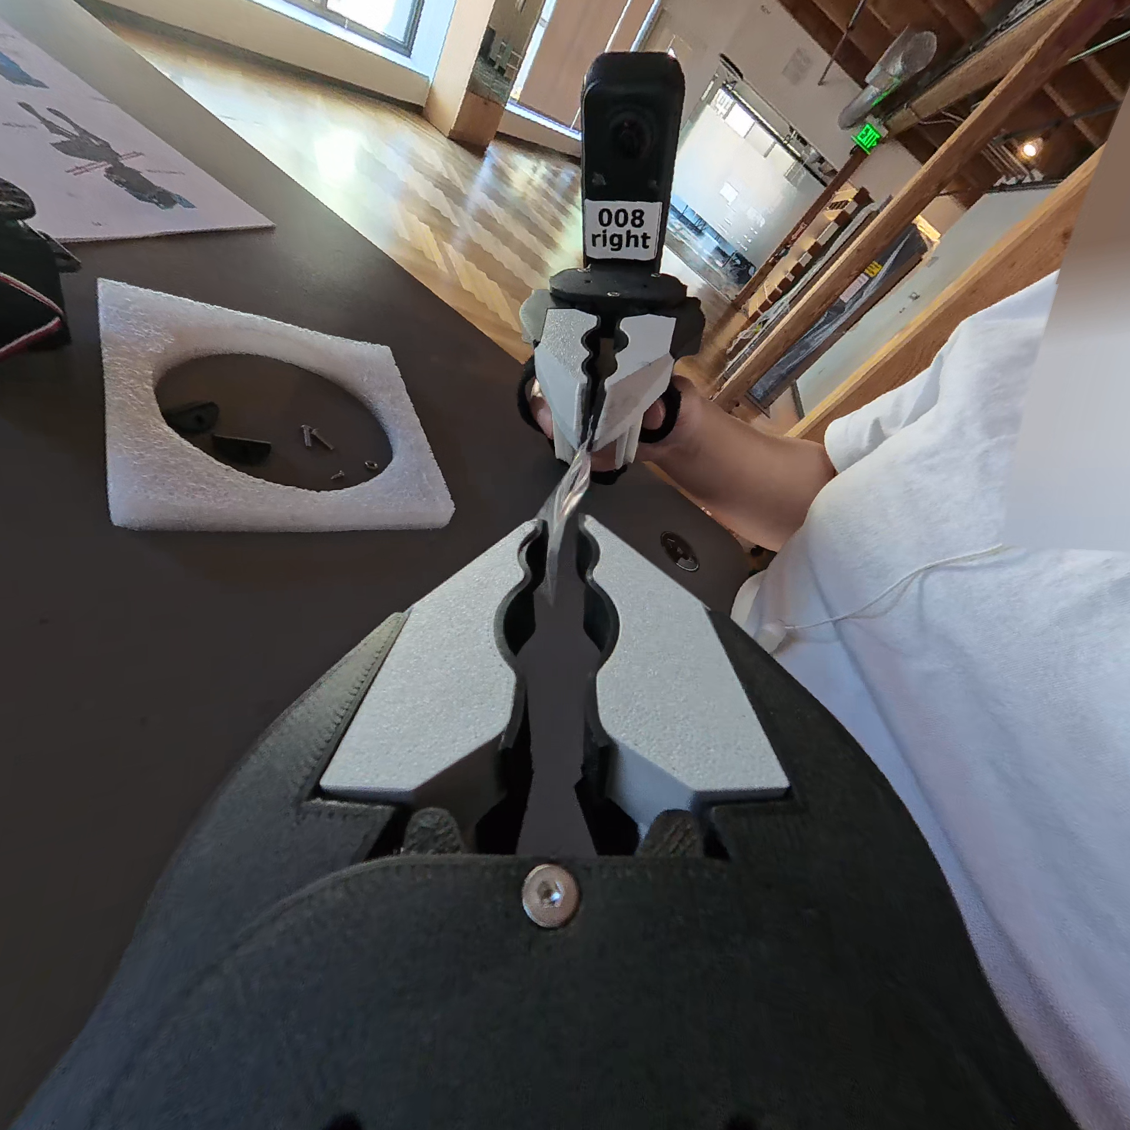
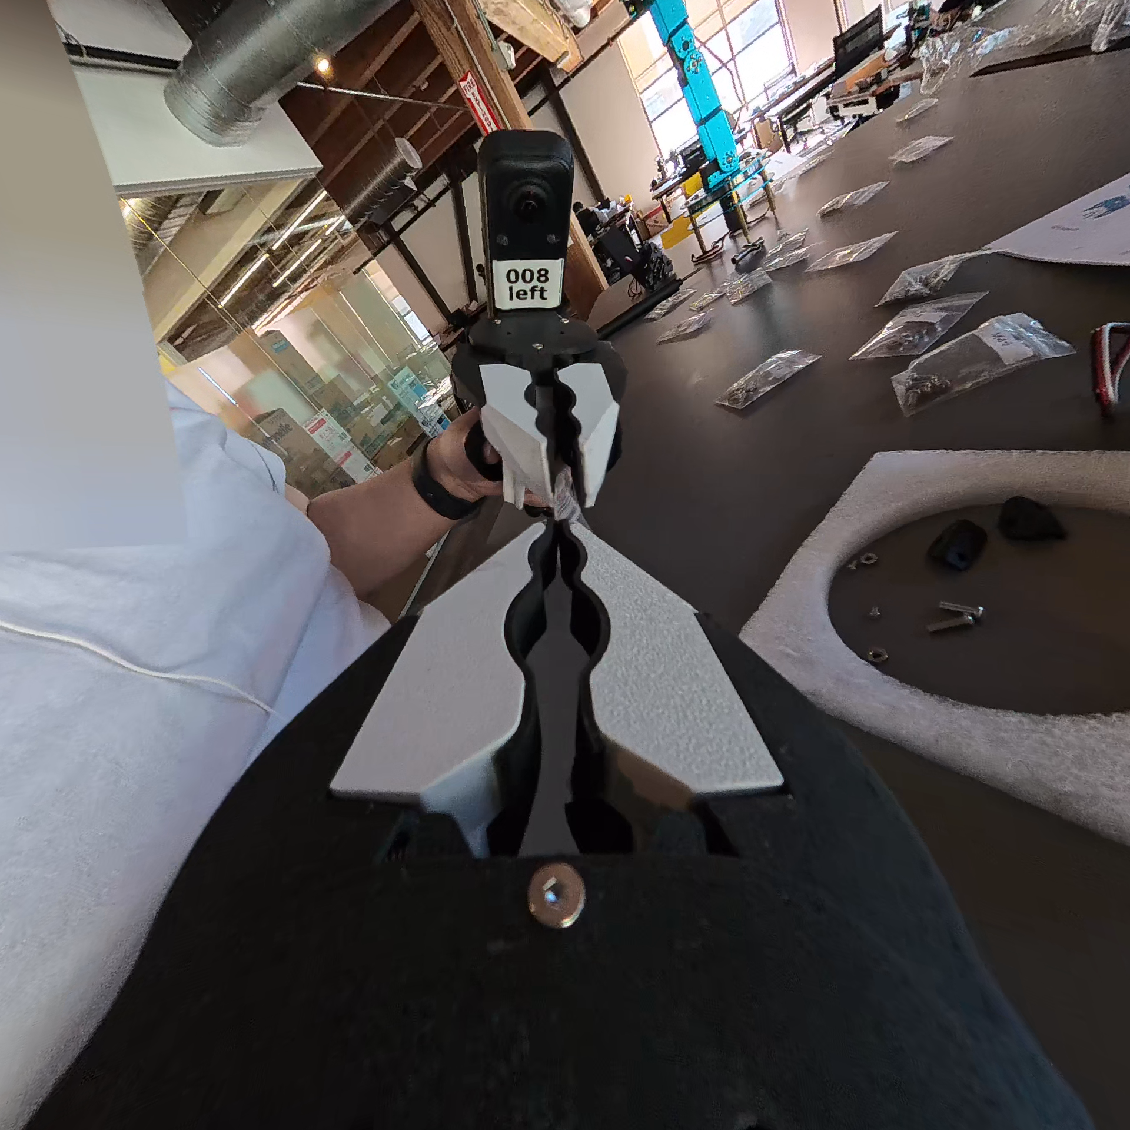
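Note:
My two grippers face each other tip to tip above the dark table (image 1: pixel 183 611). A small clear plastic bag (image 1: pixel 572 489) is stretched between them. My left gripper (image 1: pixel 559 527) is shut on one end of the bag, and a strip of the bag runs back between its fingers. My right gripper (image 2: pixel 564 529) is shut on the other end of the bag (image 2: pixel 565 502). The right gripper also shows in the left wrist view (image 1: pixel 596 443), held in a hand. The left gripper also shows in the right wrist view (image 2: pixel 559 486), held in a hand with a dark wristband.
A white foam tray (image 1: pixel 263 504) with a round cut-out lies beside the grippers, holding black plastic pieces (image 2: pixel 957 544), screws (image 2: pixel 957 614) and nuts. Several clear parts bags (image 2: pixel 978 361) lie across the table. A printed sheet (image 1: pixel 92 153) lies farther back. A person in a white shirt (image 1: pixel 948 672) stands close. The tips of both grippers are at nearly the same place.

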Available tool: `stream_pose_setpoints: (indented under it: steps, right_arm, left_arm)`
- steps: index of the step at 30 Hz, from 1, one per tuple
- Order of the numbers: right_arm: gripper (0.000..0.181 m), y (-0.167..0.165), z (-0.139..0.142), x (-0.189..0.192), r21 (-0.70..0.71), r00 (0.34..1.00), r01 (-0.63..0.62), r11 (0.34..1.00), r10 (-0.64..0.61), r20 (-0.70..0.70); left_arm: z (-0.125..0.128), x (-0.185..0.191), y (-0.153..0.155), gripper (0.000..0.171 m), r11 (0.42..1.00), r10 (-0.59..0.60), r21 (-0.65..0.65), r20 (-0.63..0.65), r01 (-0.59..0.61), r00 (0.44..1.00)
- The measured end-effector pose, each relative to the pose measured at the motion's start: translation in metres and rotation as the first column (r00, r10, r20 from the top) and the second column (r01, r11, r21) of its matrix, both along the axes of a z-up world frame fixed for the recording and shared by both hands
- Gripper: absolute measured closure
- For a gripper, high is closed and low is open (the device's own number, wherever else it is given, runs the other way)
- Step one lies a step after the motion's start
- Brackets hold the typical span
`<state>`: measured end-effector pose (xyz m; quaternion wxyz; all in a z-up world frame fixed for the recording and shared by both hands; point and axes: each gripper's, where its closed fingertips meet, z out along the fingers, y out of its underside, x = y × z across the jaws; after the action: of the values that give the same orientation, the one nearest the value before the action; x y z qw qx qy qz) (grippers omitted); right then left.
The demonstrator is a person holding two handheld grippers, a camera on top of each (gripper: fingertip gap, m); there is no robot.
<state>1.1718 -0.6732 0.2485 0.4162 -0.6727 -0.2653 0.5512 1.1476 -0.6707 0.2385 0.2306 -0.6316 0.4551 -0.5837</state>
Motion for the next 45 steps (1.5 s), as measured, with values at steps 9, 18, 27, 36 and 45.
stream_pose_setpoints:
  steps: [9,18,27,36,45]
  right_arm:
    - [0.181,0.000,0.000,-0.006,0.003,1.000,-0.020,1.000,0.020,-0.004]
    - [0.178,-0.006,-0.005,-0.016,0.053,0.995,-0.059,0.997,0.054,0.088]
    - [0.166,0.007,-0.009,0.014,0.158,0.945,-0.060,0.986,0.005,0.328]
    - [0.178,0.062,-0.054,0.051,0.166,0.535,-0.457,0.874,0.121,0.836]
    - [0.172,0.062,-0.078,0.045,-0.054,0.281,-0.650,0.758,0.305,0.910]
  left_arm:
    - [0.000,-0.003,-0.004,0.171,0.999,-0.022,0.048,-0.002,0.022,1.000]
    - [0.003,0.000,-0.017,0.171,0.985,-0.085,0.144,-0.046,0.091,0.995]
    - [-0.006,-0.006,-0.007,0.171,0.975,-0.041,0.208,-0.175,0.077,0.984]
    - [-0.001,-0.019,-0.001,0.171,0.963,-0.036,0.250,-0.255,0.102,0.966]
    - [0.000,-0.023,-0.003,0.171,0.972,-0.027,0.219,-0.245,0.083,0.969]
